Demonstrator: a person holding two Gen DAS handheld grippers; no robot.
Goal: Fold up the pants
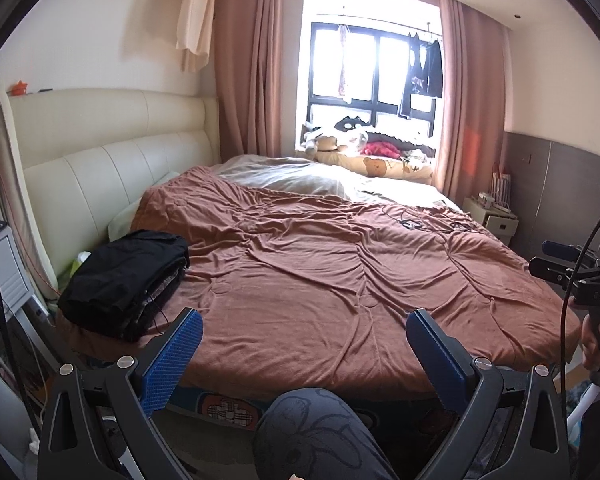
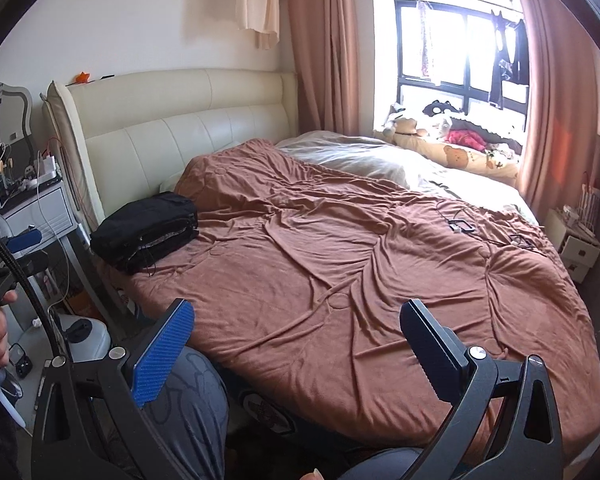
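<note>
Nearest the cameras, the left gripper and the right gripper are shown with their blue-padded fingers spread wide apart and nothing held between them; both are carried level above the near edge of the bed, well clear of the cloth, a posture judged to suit either a pause or an approach not yet begun. Below them a knee in grey patterned fabric is seen against the bed's edge. The brown quilt is left bare across its middle, presumably as working surface. Further back, at the left side near the cream headboard, the black pants are found already folded and stacked on other dark garments, set aside out of the work area. The bundle's long axis is seen to run from the near left corner toward the headboard. Farthest away, the window and curtains are visible.
</note>
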